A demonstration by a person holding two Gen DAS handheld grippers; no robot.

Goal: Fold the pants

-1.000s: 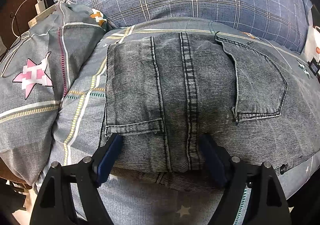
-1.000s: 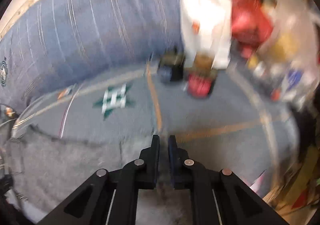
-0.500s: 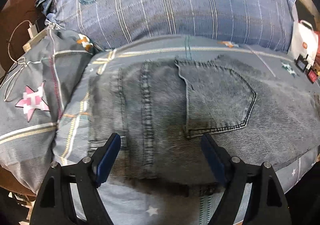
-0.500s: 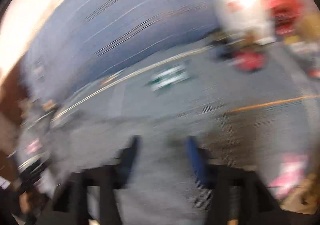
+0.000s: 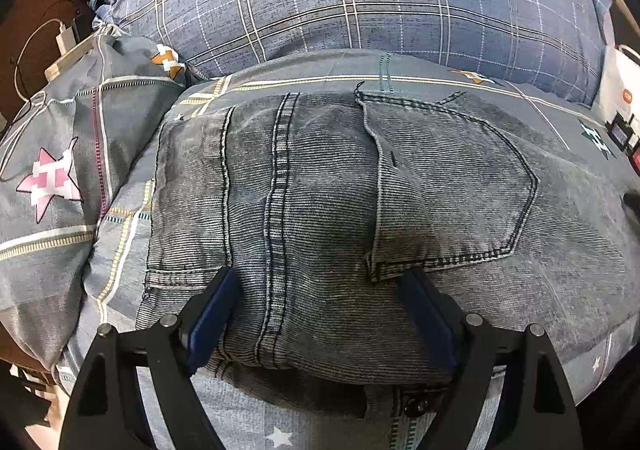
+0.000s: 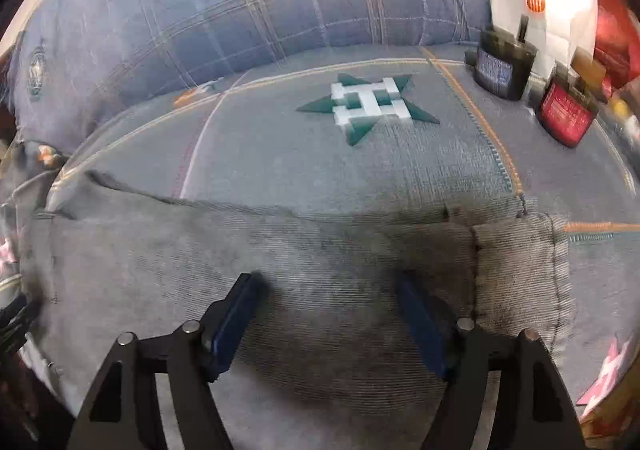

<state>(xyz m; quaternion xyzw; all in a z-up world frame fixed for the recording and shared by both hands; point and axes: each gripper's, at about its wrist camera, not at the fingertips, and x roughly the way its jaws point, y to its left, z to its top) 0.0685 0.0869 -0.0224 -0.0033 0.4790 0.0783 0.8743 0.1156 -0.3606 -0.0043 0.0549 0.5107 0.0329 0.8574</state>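
Grey denim pants (image 5: 320, 209) lie folded lengthwise on the bed, seat side up, with a back pocket (image 5: 448, 185) showing. My left gripper (image 5: 320, 290) hovers open over the near edge of the seat, its blue pads (image 5: 216, 302) straddling the centre seam without pinching cloth. In the right wrist view the legs (image 6: 280, 270) stretch across, the hem (image 6: 520, 270) at the right. My right gripper (image 6: 328, 298) is low over the legs, jaws opening; denim lies between the pads (image 6: 236, 314), which do not press on it.
A grey bedsheet (image 6: 360, 153) with star prints covers the bed. A blue plaid pillow (image 5: 360, 1) lies behind the pants, and a grey pillow with a pink star (image 5: 52, 177) at the left. A white bag (image 6: 540, 9) and small boxes (image 6: 500, 69) stand at the far right.
My right gripper was shut and higher up; it has dropped over the pant legs and its jaws have spread wide. My left gripper slid a little to the right along the seat, still open.
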